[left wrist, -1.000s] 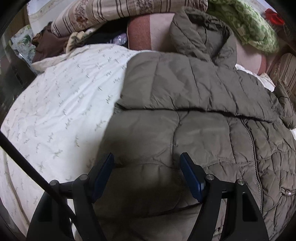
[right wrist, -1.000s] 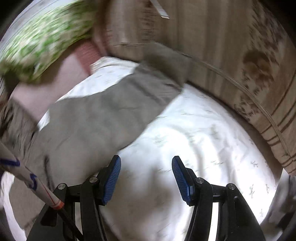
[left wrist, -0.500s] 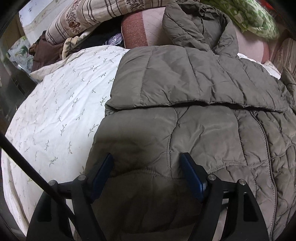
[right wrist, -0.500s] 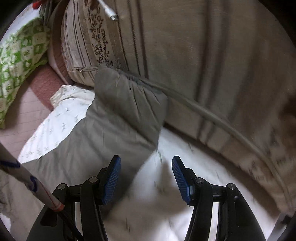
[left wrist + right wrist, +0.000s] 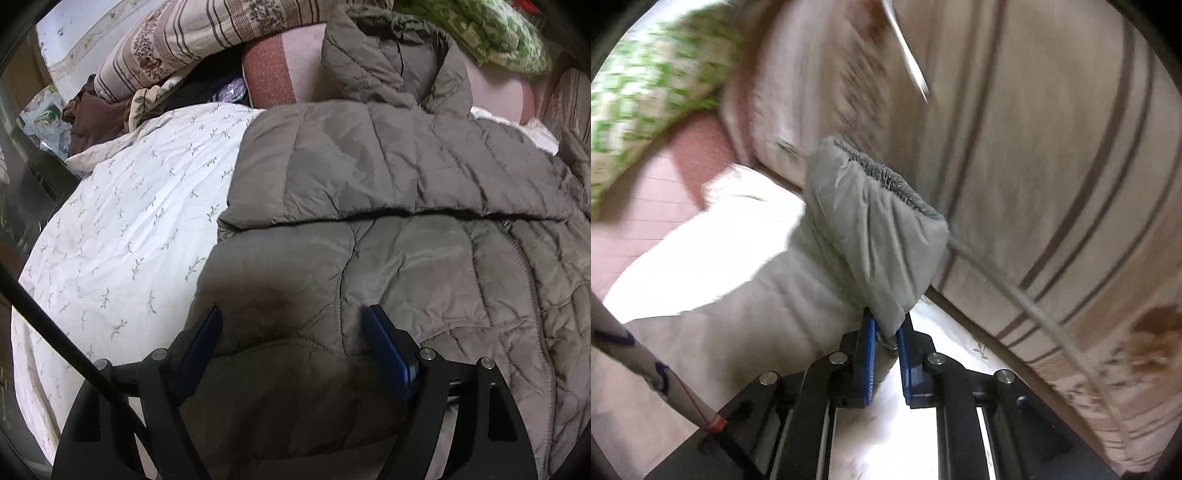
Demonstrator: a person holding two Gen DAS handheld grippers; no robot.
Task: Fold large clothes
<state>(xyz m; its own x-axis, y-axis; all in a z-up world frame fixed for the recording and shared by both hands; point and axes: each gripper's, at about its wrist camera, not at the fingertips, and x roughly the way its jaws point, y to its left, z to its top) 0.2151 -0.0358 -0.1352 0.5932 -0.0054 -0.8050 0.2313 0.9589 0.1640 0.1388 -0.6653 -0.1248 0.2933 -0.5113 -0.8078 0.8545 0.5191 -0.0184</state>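
The jacket [image 5: 388, 240] is lying spread on the sheet [image 5: 129, 229], one sleeve folded across it. The left gripper [image 5: 291, 332] is hovering over the hem, its jaws opening and pinching nothing. The right gripper [image 5: 885, 332] is pinching the other sleeve's cuff [image 5: 879, 229] beside a striped cushion [image 5: 1052, 147].

Olive quilted puffer jacket [image 5: 424, 266] spread on bed, one sleeve folded across, cuff [image 5: 882, 192] raised

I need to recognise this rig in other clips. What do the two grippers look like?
Both the left gripper and right gripper have black angular linkage arms with silver pivot pins and blue pads. A black cable passes the left one; a white cable with blue markings passes the right.
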